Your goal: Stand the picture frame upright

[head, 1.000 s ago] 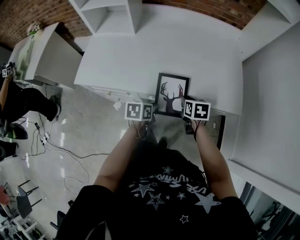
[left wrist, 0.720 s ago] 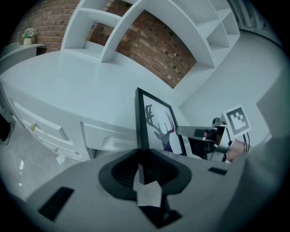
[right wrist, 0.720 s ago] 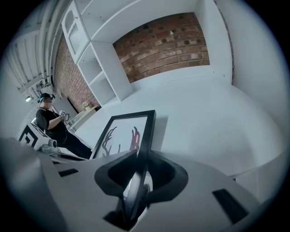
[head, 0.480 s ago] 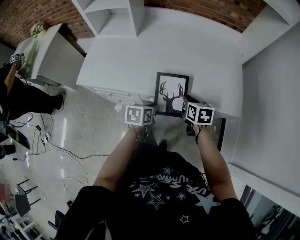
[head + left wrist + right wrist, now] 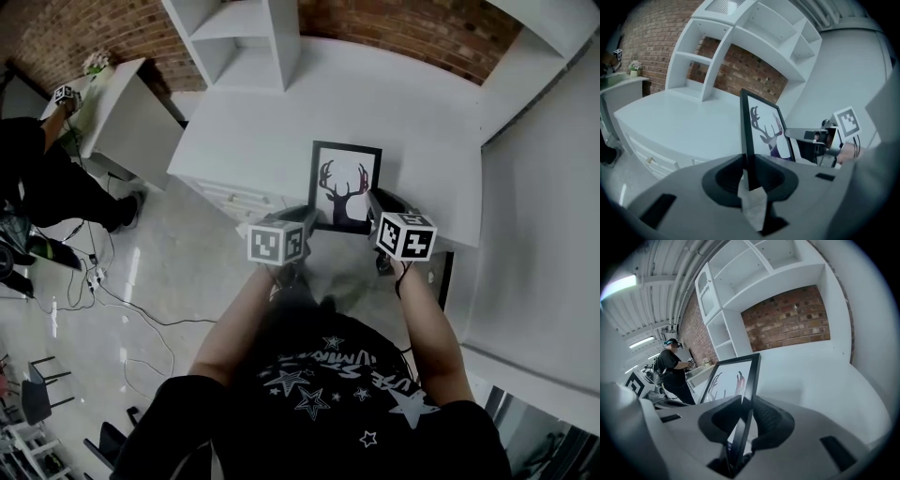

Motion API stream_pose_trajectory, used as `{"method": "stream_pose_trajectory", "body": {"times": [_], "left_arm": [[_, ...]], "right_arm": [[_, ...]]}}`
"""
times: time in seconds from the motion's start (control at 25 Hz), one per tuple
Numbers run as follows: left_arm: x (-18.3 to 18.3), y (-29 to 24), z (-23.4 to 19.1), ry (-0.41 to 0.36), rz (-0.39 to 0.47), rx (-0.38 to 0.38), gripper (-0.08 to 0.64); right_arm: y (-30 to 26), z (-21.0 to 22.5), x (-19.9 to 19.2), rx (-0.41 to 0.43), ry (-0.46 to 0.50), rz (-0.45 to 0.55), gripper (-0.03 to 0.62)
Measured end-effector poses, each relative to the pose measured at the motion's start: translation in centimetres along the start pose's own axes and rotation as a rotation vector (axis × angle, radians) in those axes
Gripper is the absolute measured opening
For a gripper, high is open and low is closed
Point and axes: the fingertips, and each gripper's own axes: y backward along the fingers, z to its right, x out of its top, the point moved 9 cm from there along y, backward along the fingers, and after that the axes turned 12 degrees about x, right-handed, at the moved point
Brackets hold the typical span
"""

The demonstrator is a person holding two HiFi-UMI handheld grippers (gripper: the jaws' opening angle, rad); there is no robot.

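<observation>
Jaws of left gripper (image 5: 749, 163) pinch picture frame's (image 5: 344, 185) left edge; right gripper's (image 5: 745, 405), just closing, pinch its right; bottom edge hidden.

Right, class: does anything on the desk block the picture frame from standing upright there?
Nothing visible does. The picture frame is tilted up at the near edge of the white desk. The surface behind it is bare, and the shelf unit stands well back by the brick wall.

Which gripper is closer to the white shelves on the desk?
Left. The left gripper clamps the left edge of the picture frame, nearest the white shelves; the right gripper, its jaws just closed tighter, clamps the right edge, farther away.
</observation>
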Motion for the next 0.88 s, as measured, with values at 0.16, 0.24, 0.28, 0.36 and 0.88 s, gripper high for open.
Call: {"method": "stream_pose_trajectory", "body": {"times": [0.16,0.24,0.28,0.36,0.88], "left_arm": [[0.6,1.9,-0.1,-0.002,0.049,0.021,0.089],[0.9,2.7,-0.1,-0.005,0.072,0.034,0.089],[1.1,3.1,-0.2,-0.005,0.084,0.040,0.089],[1.4,3.8,-0.2,-0.003,0.102,0.053,0.089],[3.2,4.6,-3.4,-0.003,0.160,0.075,0.089]], "right_arm": [[0.4,-1.3,1.0,0.031,0.028,0.042,0.084],[0.6,-1.9,1.5,0.049,0.039,0.063,0.084],[0.6,-2.1,1.7,0.059,0.045,0.074,0.086],[0.8,-2.7,2.1,0.076,0.056,0.094,0.086],[-1.7,-5.0,4.3,0.115,0.098,0.131,0.086]]}}
